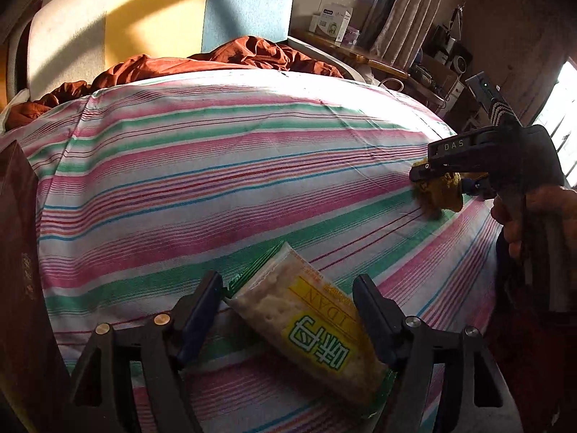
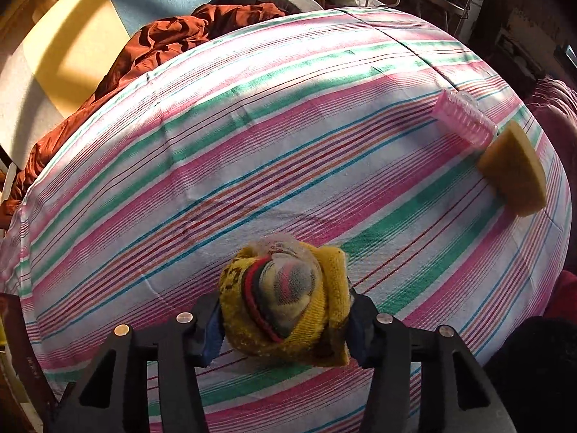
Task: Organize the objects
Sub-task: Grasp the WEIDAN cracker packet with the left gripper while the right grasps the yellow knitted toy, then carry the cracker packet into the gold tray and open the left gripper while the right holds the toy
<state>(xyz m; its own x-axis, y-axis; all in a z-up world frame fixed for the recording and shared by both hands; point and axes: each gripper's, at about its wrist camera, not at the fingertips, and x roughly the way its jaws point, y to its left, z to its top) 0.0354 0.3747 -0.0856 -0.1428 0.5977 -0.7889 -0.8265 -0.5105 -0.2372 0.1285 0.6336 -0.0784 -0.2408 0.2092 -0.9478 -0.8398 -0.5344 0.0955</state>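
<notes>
- Left wrist view: left gripper point(image 1: 288, 310) has its jaws apart, one either side of the cracker packet point(image 1: 306, 321), which lies flat on the striped sheet point(image 1: 216, 166) of the bed. The pads do not appear to press on the wrapper, though the near end is hard to read.
- Same view, far right: right gripper point(image 1: 450, 180), with a hand point(image 1: 523, 216) on its handle, is low over the sheet with the yellow sock bundle point(image 1: 441, 191) between its jaws.
- Right wrist view: the jaws of the right gripper point(image 2: 285, 319) are clamped on both flanks of the sock bundle point(image 2: 285, 299). The bundle is soft, so squeeze mid-body and lift straight up.
- Pink comb point(image 2: 465, 119) and wedge sponge point(image 2: 512, 173) lie together near the far right edge: probably the pile to join. Set the bundle just beside them, not on top.
</notes>
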